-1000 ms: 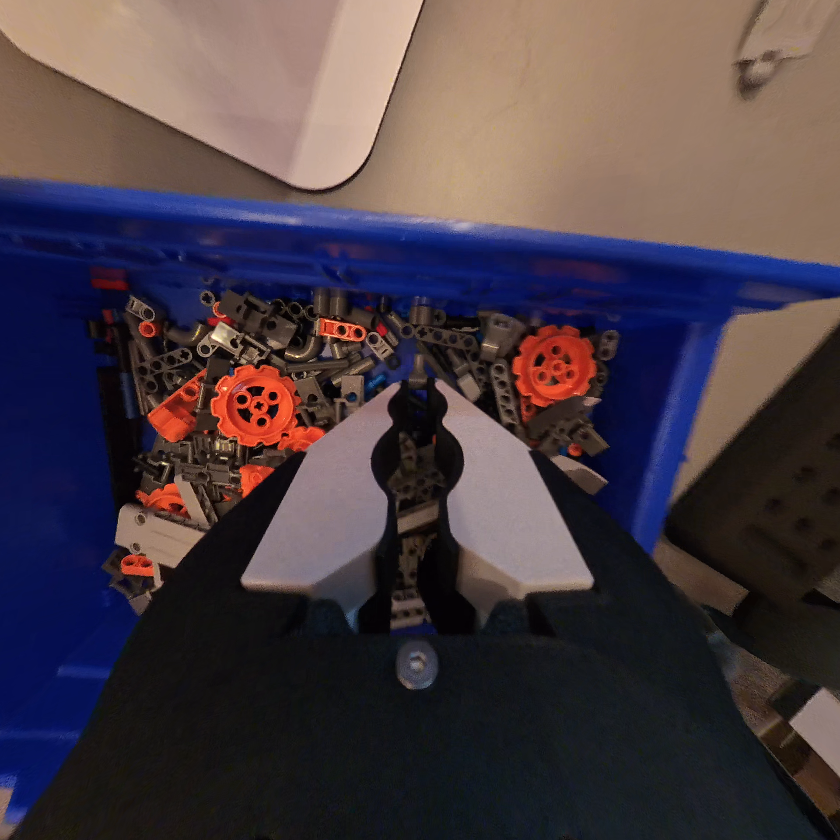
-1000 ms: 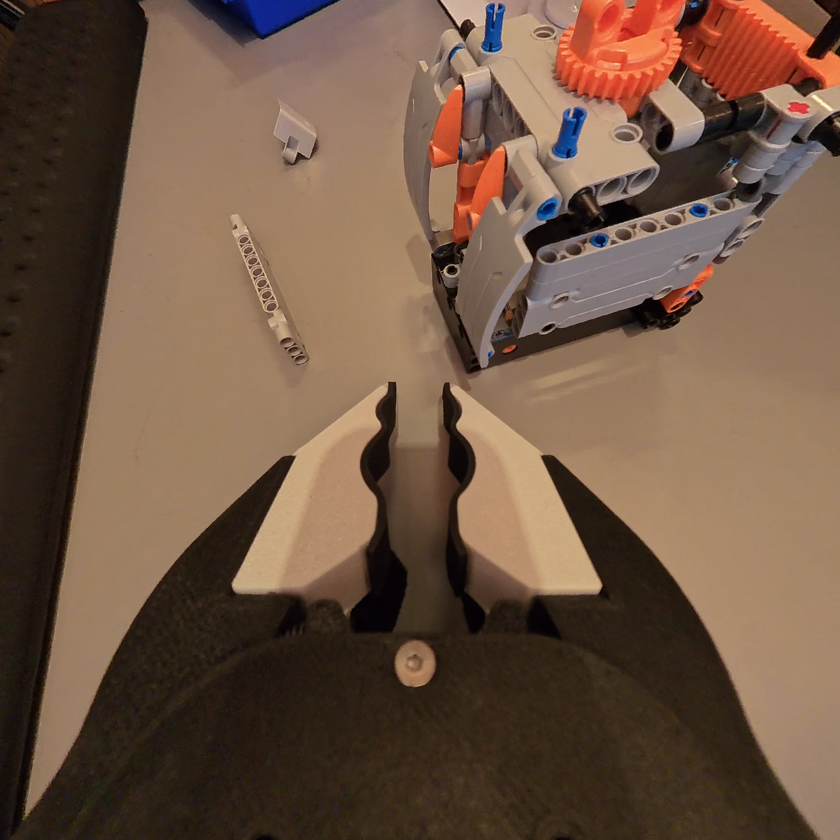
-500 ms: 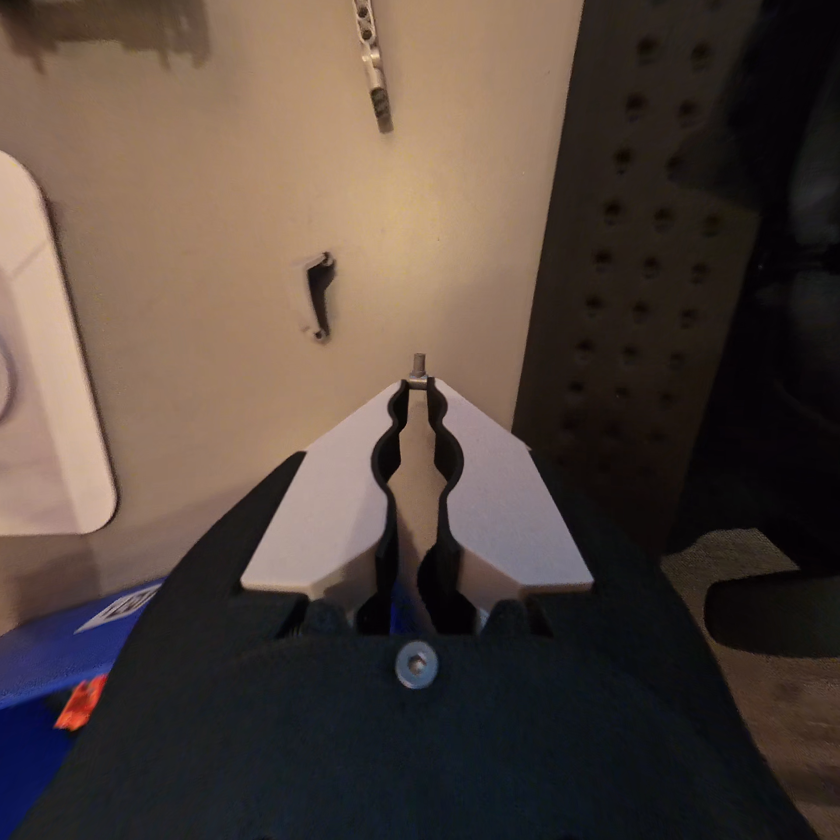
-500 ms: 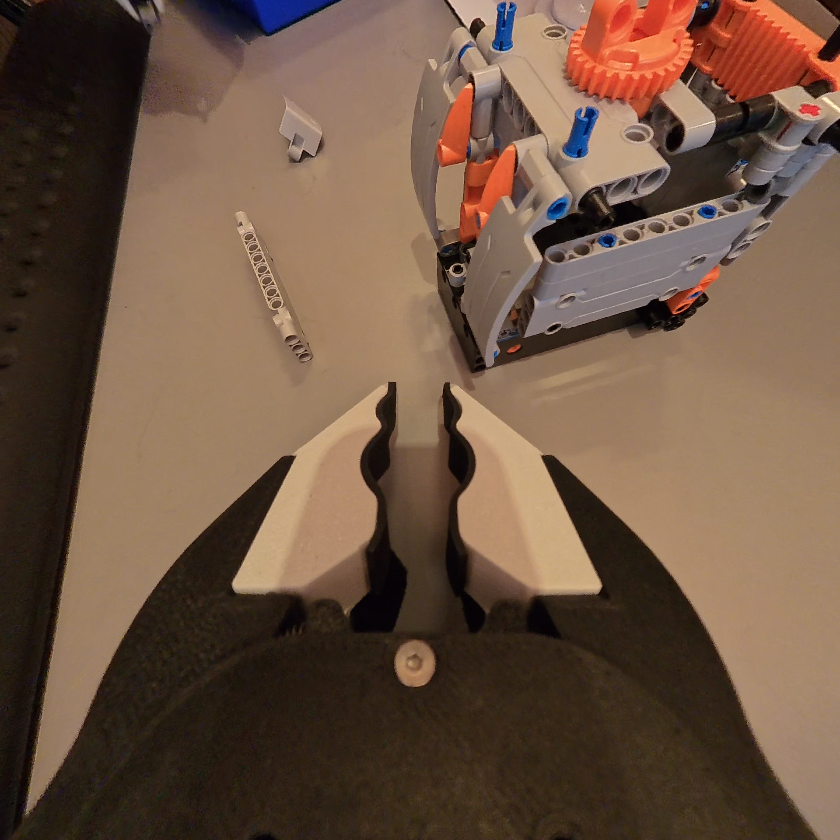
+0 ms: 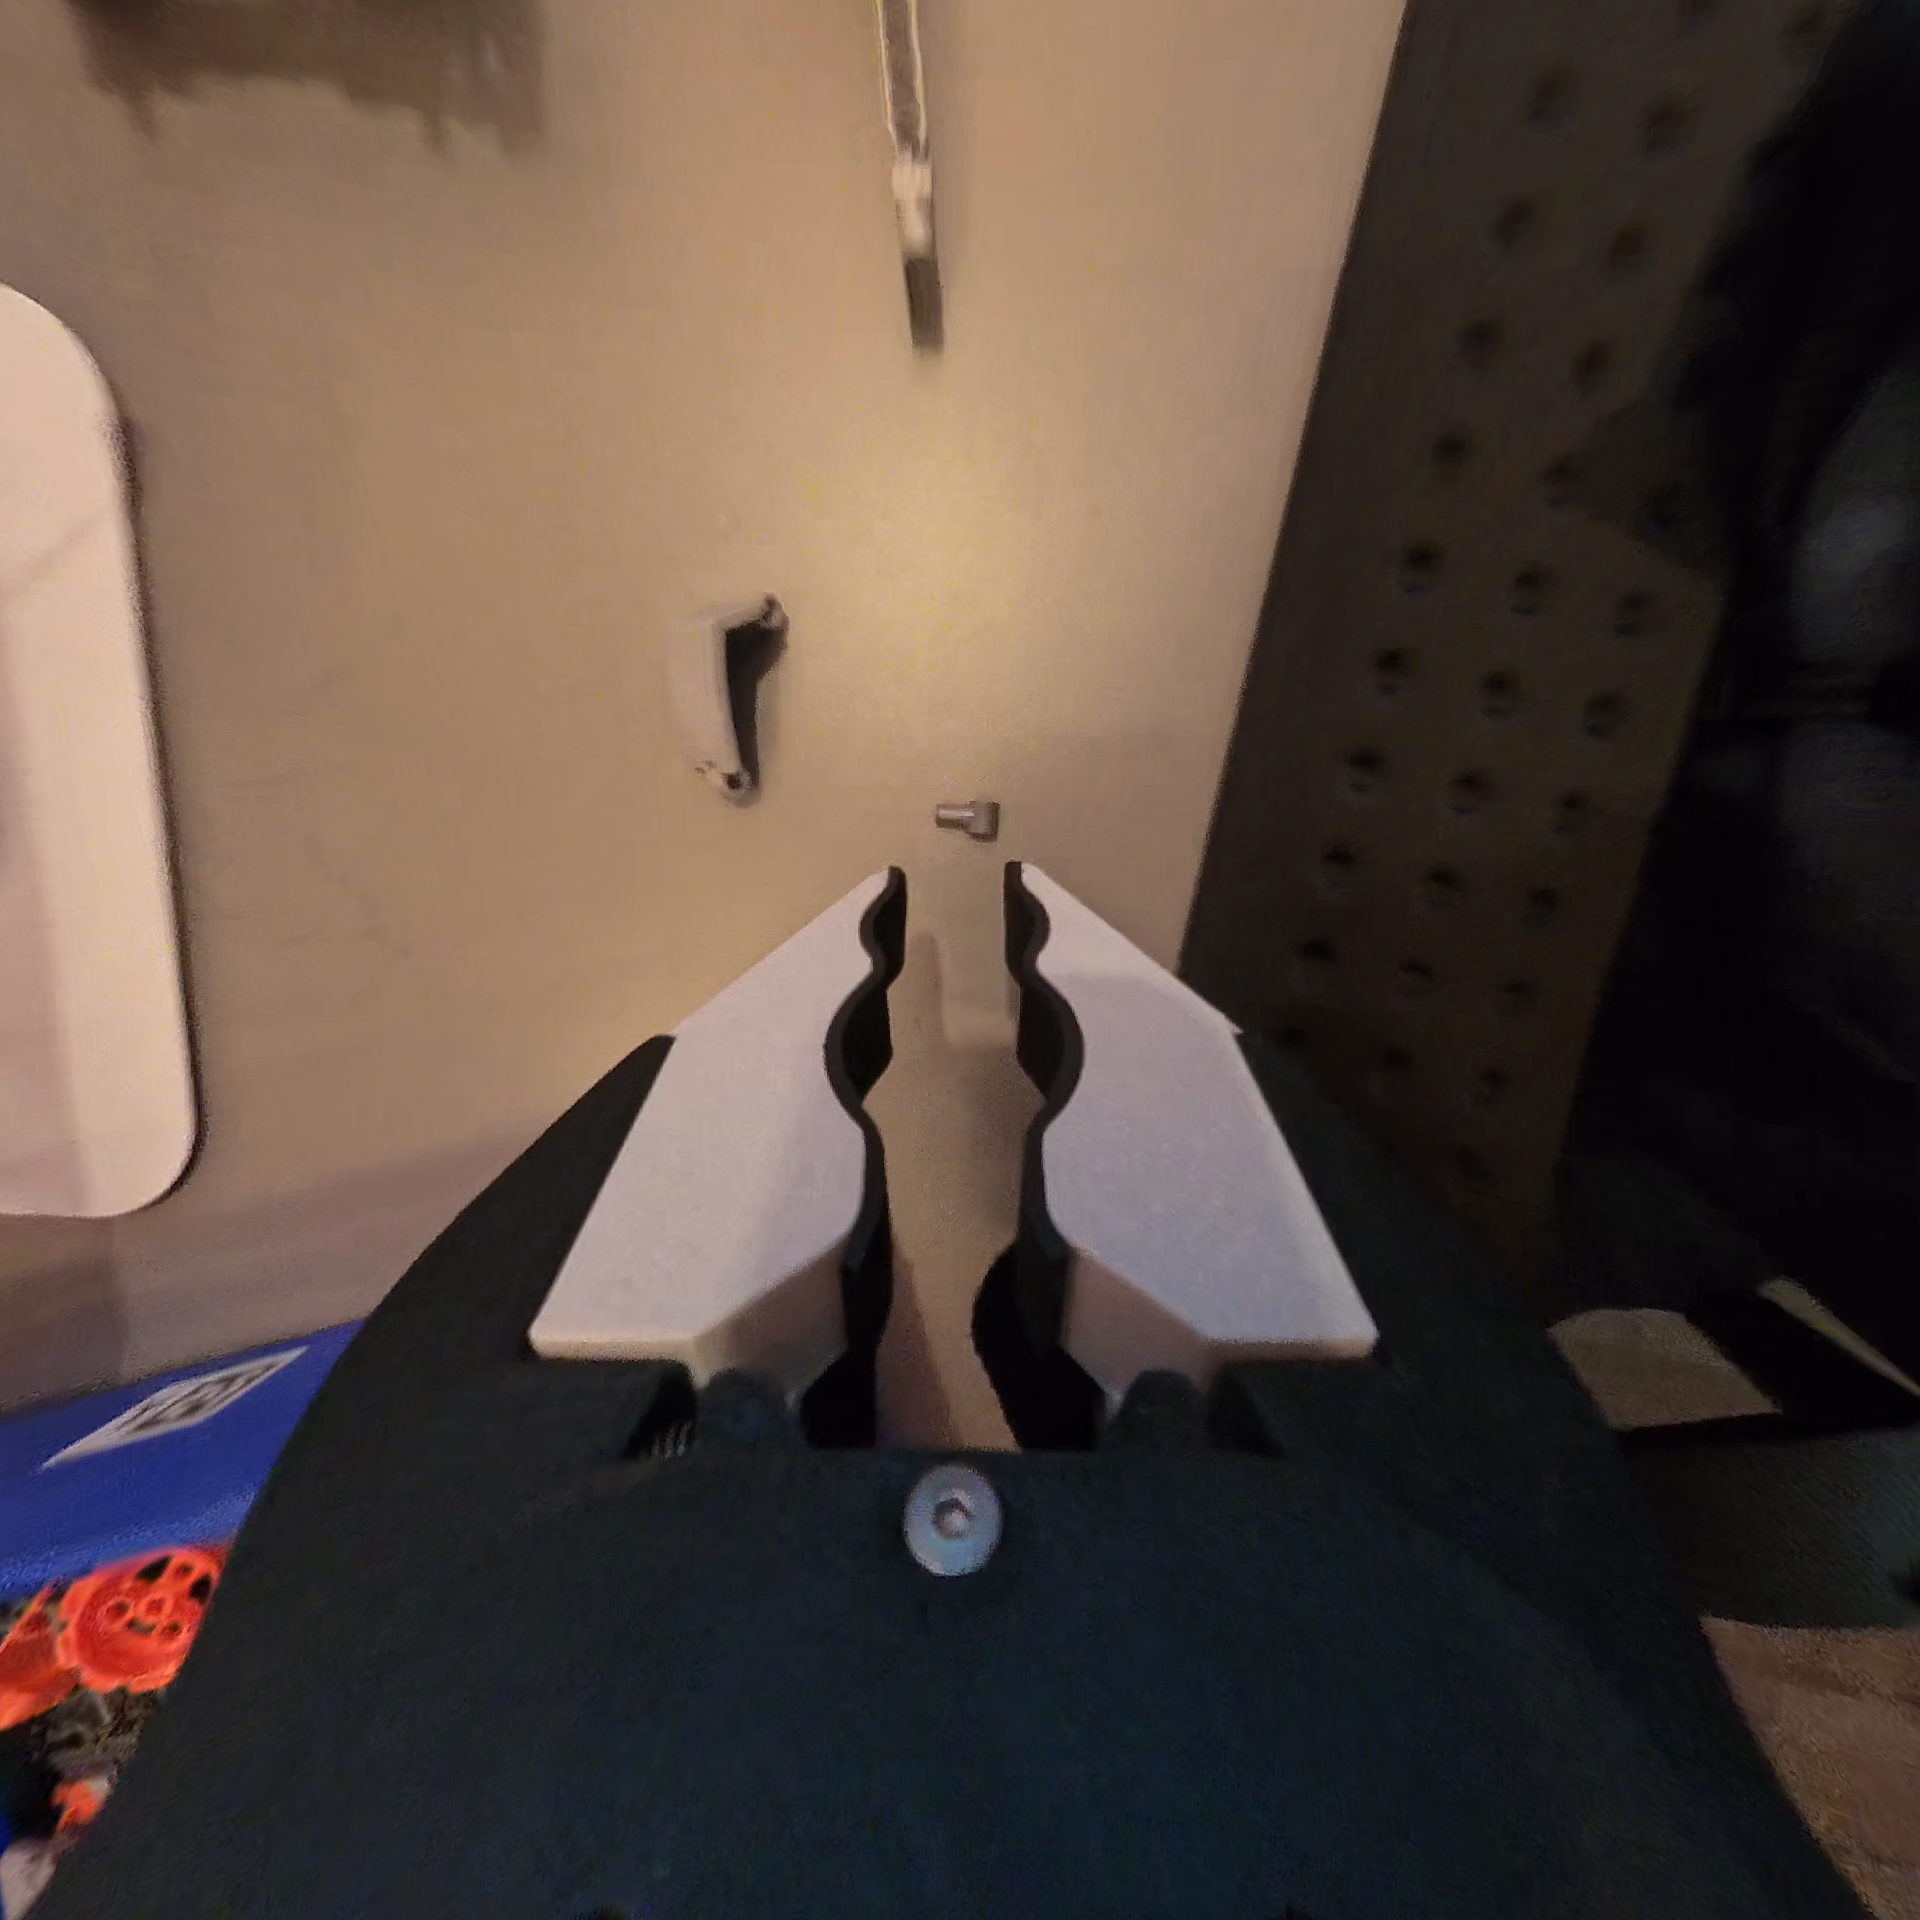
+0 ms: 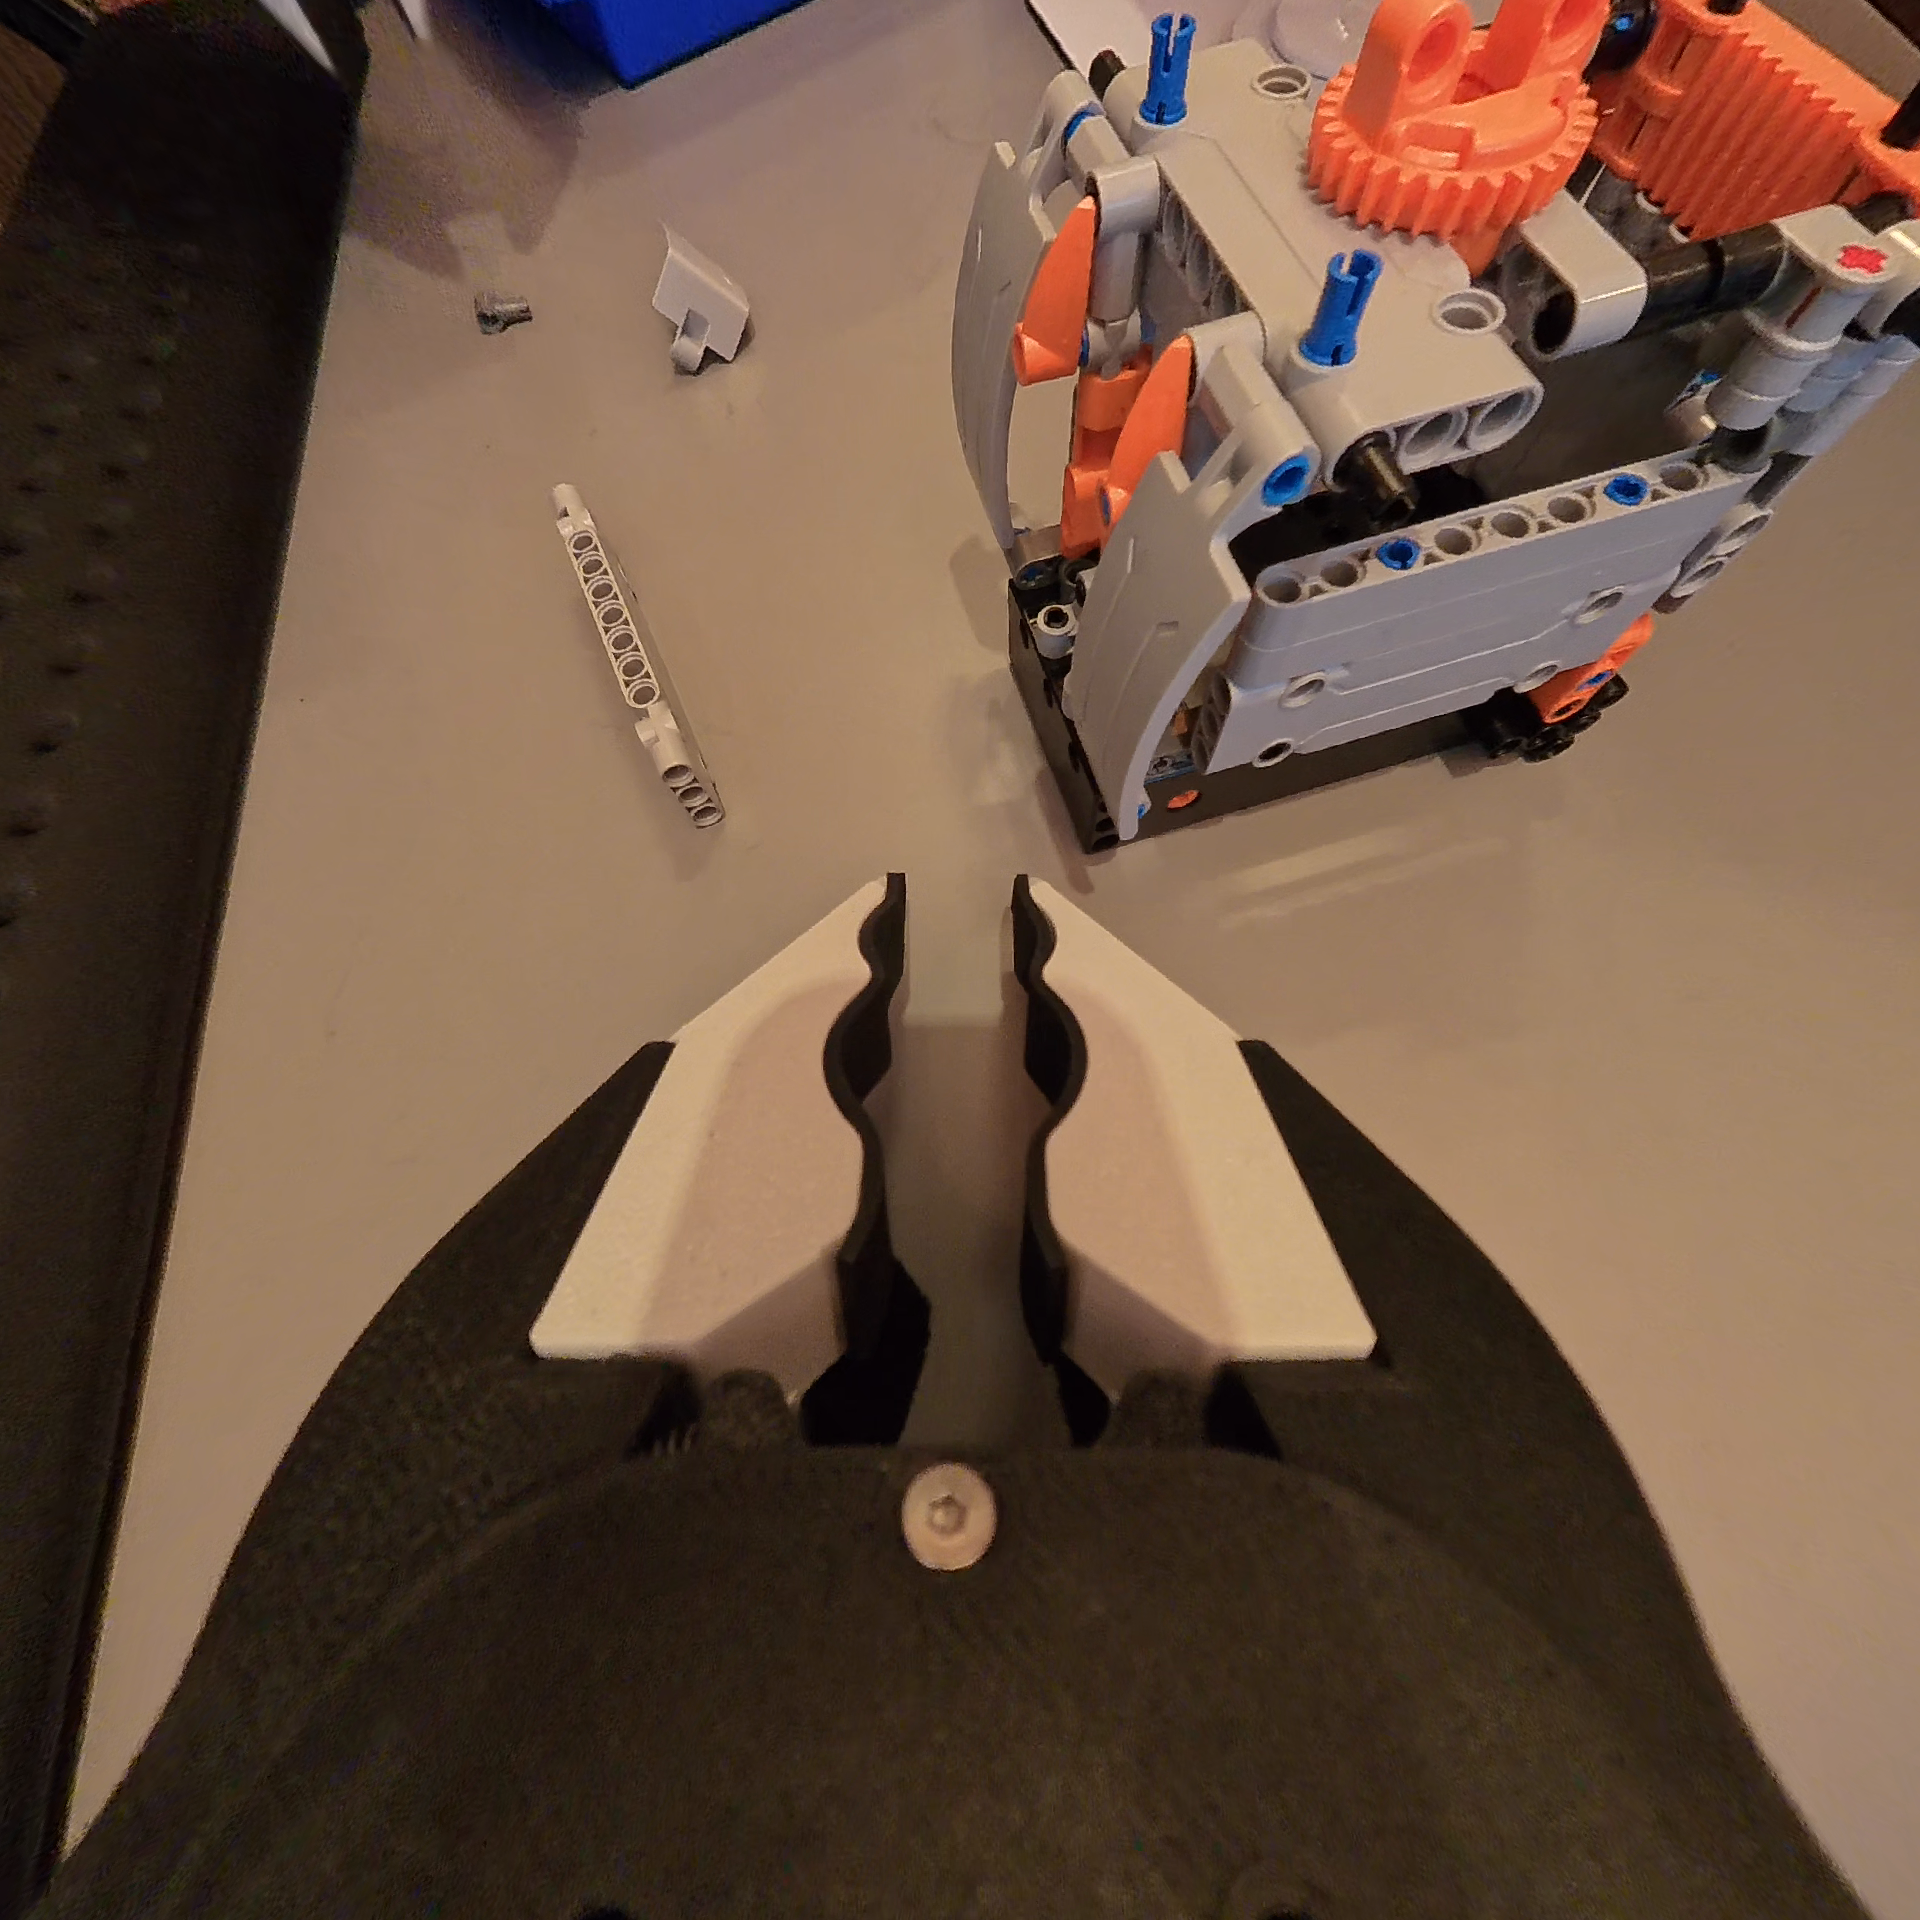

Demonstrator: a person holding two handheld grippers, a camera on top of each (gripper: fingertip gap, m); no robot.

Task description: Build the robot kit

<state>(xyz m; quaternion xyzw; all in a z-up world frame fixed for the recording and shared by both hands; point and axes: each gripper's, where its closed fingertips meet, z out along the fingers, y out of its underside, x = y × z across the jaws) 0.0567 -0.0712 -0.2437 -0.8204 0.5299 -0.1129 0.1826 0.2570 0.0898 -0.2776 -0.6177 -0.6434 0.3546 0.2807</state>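
Observation:
My left gripper is open and empty above the grey table. A small grey pin lies just beyond its fingertips, free of them; it also shows in the right wrist view. A grey angled panel piece lies a little farther left, and also shows in the right wrist view. A long grey beam with holes lies farther off, and also shows in the right wrist view. My right gripper is open and empty over bare table, near a grey, black and orange brick model.
A blue bin with orange gears and dark parts sits at the lower left of the left wrist view. A black perforated mat borders the table; it also shows in the right wrist view. A white tray lies at left. Tip to tip, the grippers are about 25 cm apart. My left gripper is the nearer one to the small grey pin: about 5 cm, against 25 cm. It turns up in the right wrist view as well.
My left gripper carried the small pin out of the blue bin to the table, then opened and let it go. The right gripper has barely moved.

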